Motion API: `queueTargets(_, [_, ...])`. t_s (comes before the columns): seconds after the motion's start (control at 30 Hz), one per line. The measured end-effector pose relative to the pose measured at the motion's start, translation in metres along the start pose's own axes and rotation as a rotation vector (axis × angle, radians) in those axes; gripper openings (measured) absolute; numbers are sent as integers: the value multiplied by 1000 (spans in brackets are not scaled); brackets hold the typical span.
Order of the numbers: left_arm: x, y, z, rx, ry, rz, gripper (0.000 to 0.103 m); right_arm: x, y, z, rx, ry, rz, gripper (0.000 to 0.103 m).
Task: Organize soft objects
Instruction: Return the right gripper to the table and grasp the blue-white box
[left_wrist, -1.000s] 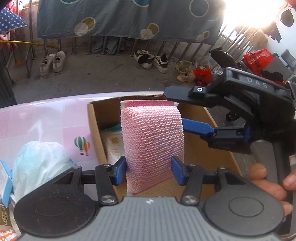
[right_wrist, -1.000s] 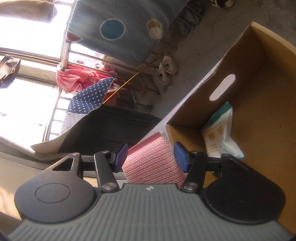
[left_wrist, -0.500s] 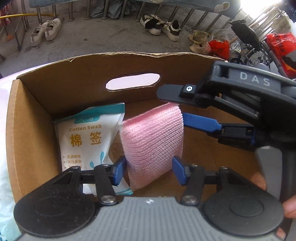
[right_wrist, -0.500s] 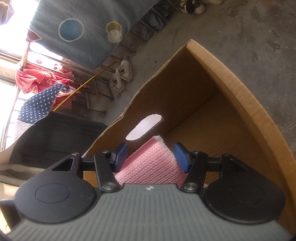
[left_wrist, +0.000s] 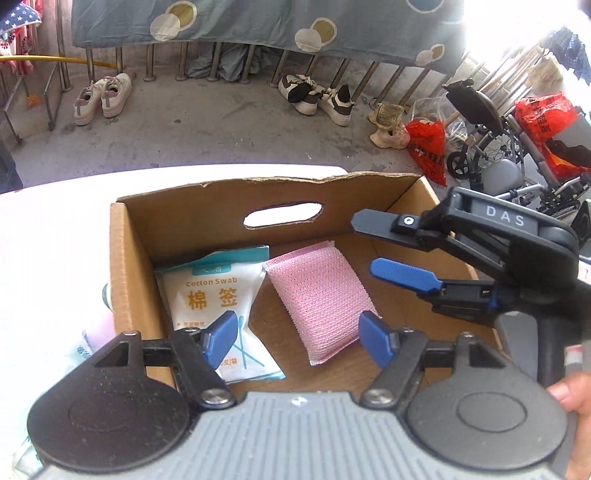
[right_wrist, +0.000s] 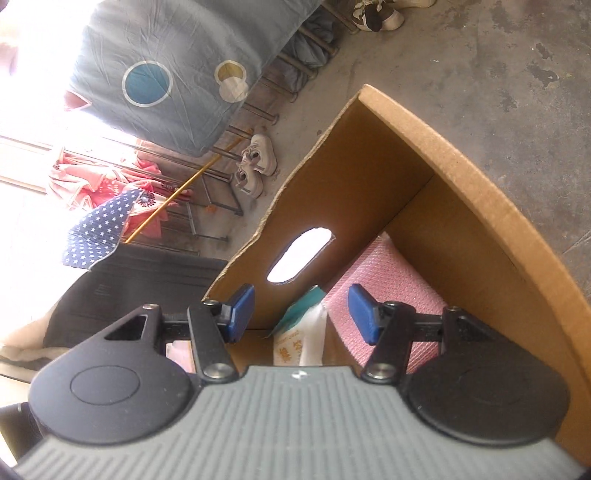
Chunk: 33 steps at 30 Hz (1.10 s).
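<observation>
Left wrist: left gripper (left_wrist: 299, 339) over the open brown cardboard box (left_wrist: 129, 266), jaws opening, blue pads clear of everything; pink knitted sponge pad (left_wrist: 319, 299) lies flat on the box floor, touching the white cotton swab packet (left_wrist: 218, 295) on its left; right gripper (left_wrist: 402, 247) above the floor at right, jaws parted, empty.

Right wrist: right gripper (right_wrist: 301, 314) half spread, gripping nothing; pink pad (right_wrist: 391, 288) and swab packet (right_wrist: 299, 332) lie below it inside the box (right_wrist: 461, 177).

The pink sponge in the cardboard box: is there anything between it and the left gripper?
Nothing visible. The pink sponge lies flat on the floor of the cardboard box, beside the cotton swab pack. The left gripper hangs over it with jaws opening and not touching it, only air between them.
</observation>
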<state>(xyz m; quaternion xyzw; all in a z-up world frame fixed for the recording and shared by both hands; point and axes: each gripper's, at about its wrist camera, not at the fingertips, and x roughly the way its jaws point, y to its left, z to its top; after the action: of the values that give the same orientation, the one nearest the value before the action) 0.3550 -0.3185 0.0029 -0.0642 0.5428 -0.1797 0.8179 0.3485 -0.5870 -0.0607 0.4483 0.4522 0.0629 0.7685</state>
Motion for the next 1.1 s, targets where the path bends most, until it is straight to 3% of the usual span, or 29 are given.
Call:
queueTargets(0.13, [-38, 13, -3, -17, -47, 5, 78, -30, 19, -8, -4, -30, 49, 57])
queueTargets(0.3, [-99, 57, -21, -61, -110, 22, 81, -69, 43, -32, -25, -49, 114, 57])
queueTargets(0.53, [-170, 142, -60, -123, -203, 161, 82, -75, 104, -85, -131, 26, 219, 57])
queueTargets(0.8, [-182, 240, -94, -245, -207, 210, 81, 4, 194, -166, -270, 251, 240, 57])
queueTargets(0.93, [-165, 288, -107, -337, -151, 186, 76, 62, 236, -206, -352, 354, 203, 57])
queueTargets(1.1, [-133, 338, -115, -491, -71, 119, 66, 143, 278, -224, -418, 441, 143, 56])
